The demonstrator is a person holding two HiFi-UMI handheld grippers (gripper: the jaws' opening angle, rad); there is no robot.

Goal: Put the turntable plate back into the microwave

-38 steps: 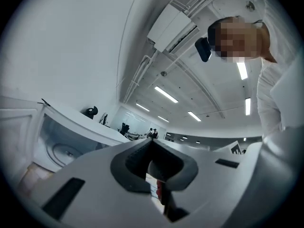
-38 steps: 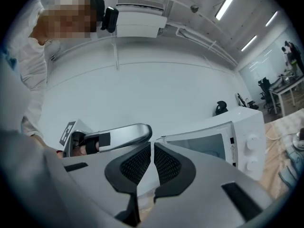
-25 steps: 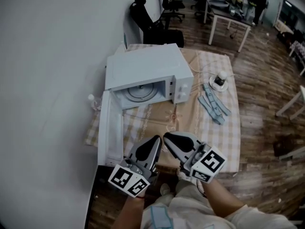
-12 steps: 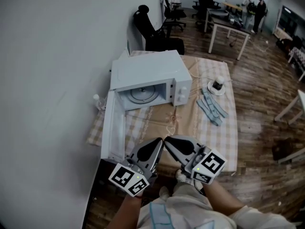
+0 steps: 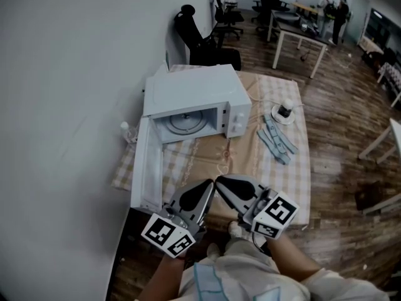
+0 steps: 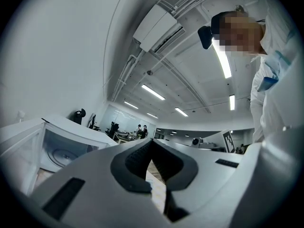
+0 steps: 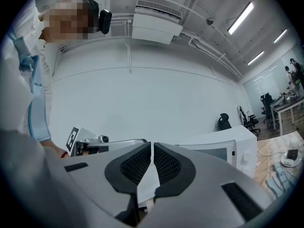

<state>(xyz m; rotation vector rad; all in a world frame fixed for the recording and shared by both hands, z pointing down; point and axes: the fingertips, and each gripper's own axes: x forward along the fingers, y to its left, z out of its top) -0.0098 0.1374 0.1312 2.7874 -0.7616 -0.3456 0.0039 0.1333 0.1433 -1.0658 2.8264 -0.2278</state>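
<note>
The turntable plate (image 5: 186,121) is seen lying flat inside the cavity of the white microwave (image 5: 194,89), which stands on a table (image 5: 294,174) covered with a checked cloth and set against the pale wall. The microwave door (image 5: 146,168) is swung fully open toward the table's near edge, so the round plate is exposed to the head view and, at the far left, to the left gripper view. Both grippers are held close to the person's body at the near end of the table, well apart from the microwave. The left gripper (image 5: 208,182) is clenched: its two dark ribbed pads are pressed together at the tips and nothing is gripped between them. The right gripper (image 5: 218,179) is likewise closed on nothing, with only a hairline slit visible between its pads. The two grippers are angled inward so that their tips lie just beside each other. To the right of the microwave a few grey-blue strips (image 5: 277,140) are spread on the cloth, and beyond them a small dark object rests on a white saucer (image 5: 285,112). A small clear bottle (image 5: 126,131) is tucked between the microwave and the wall. Behind the table a black office chair (image 5: 199,36) is placed, and further desks and two standing people can be made out in the background.
</note>
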